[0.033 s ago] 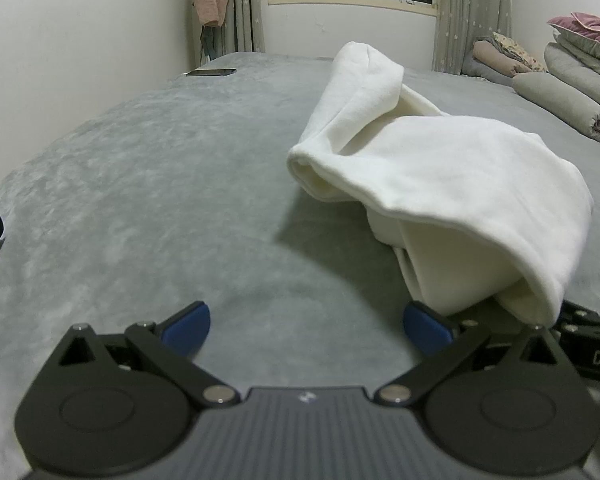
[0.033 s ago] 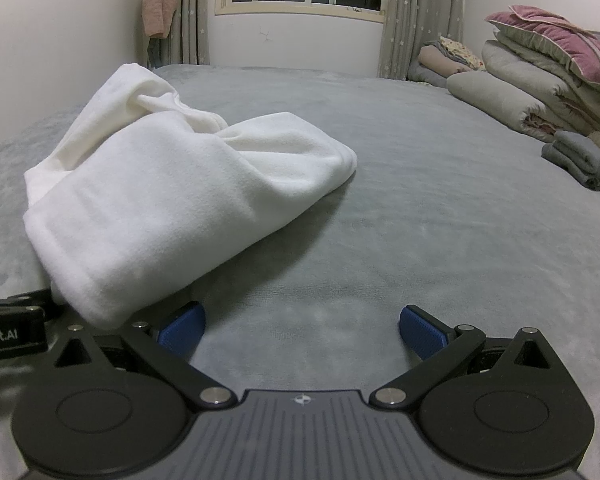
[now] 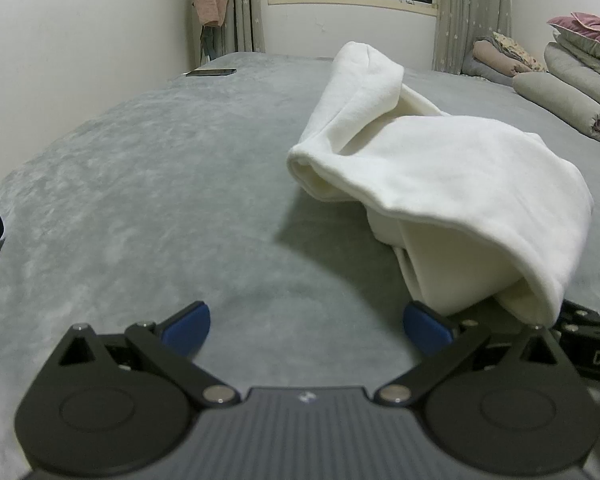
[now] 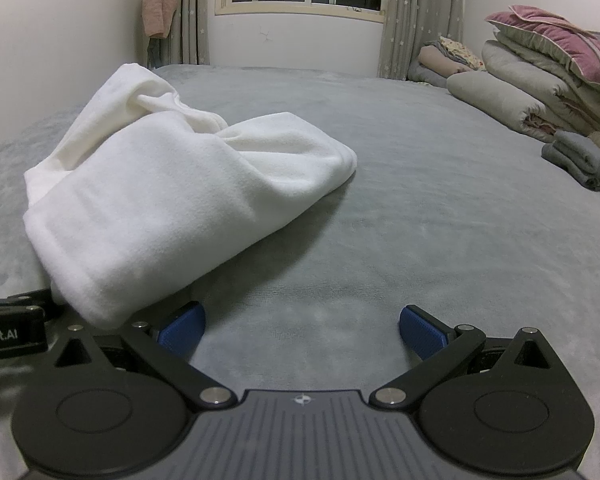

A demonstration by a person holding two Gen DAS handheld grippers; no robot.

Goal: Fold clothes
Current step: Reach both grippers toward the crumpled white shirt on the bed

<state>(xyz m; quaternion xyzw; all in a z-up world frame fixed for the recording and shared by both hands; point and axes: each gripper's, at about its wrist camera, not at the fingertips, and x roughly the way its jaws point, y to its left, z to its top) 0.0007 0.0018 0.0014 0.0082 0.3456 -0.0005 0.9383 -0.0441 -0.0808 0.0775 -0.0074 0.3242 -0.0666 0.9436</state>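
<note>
White fleece garment (image 3: 440, 176) lies bunched on the grey bed (image 3: 140, 200), right of centre in the left wrist view, left of centre in the right. Left gripper (image 3: 306, 326) and right gripper (image 4: 302, 326): jaws spread wide, empty, low over the bed. No change from earlier frame. Phone (image 3: 211, 72) upper left.
</note>
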